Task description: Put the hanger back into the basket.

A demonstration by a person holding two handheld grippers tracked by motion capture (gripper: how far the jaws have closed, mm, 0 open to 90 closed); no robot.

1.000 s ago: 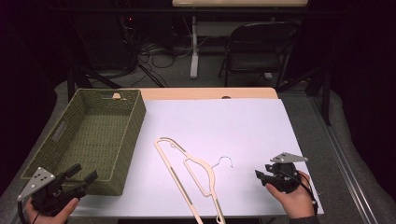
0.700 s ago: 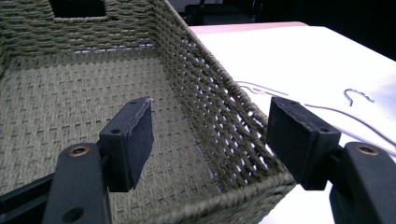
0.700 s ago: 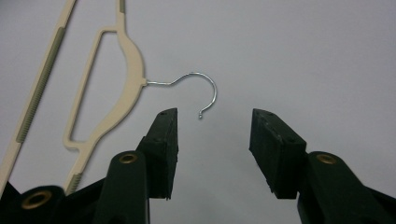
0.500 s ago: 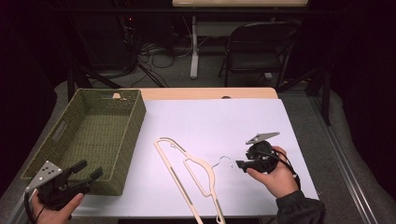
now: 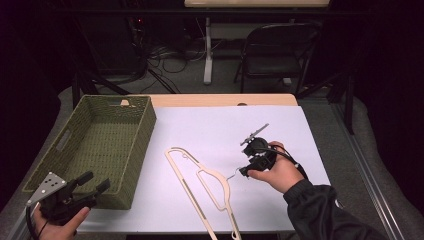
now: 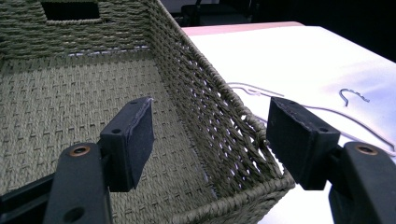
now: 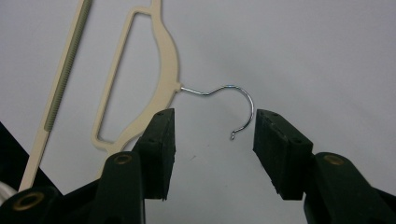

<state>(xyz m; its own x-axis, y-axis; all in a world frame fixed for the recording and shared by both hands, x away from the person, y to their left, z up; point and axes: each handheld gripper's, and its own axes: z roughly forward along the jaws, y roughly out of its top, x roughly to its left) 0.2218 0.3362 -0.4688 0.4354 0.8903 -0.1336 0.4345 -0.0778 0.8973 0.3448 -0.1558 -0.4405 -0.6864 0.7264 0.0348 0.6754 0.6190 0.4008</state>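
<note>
A cream hanger (image 5: 200,182) lies flat on the white table top (image 5: 215,125), its metal hook (image 5: 233,174) pointing right. My right gripper (image 5: 243,171) hovers just over that hook, open. In the right gripper view the hook (image 7: 243,100) curls between and just beyond the open jaws of the right gripper (image 7: 214,140), with the hanger body (image 7: 166,51) to the left. My left gripper (image 5: 96,180) is open at the near right corner of the green woven basket (image 5: 145,130). In the left gripper view the left gripper (image 6: 212,135) straddles the basket's wall (image 6: 210,107) without touching it.
The basket looks empty inside. A bare wooden strip (image 5: 225,100) edges the table's far side. Behind the table stand a folding chair (image 5: 275,50) and a floor with cables (image 5: 165,55). The hanger's lower end reaches the table's near edge.
My right gripper has moved left and forward from the table's near right to the hanger's hook. The left gripper has shifted slightly right toward the basket's corner.
</note>
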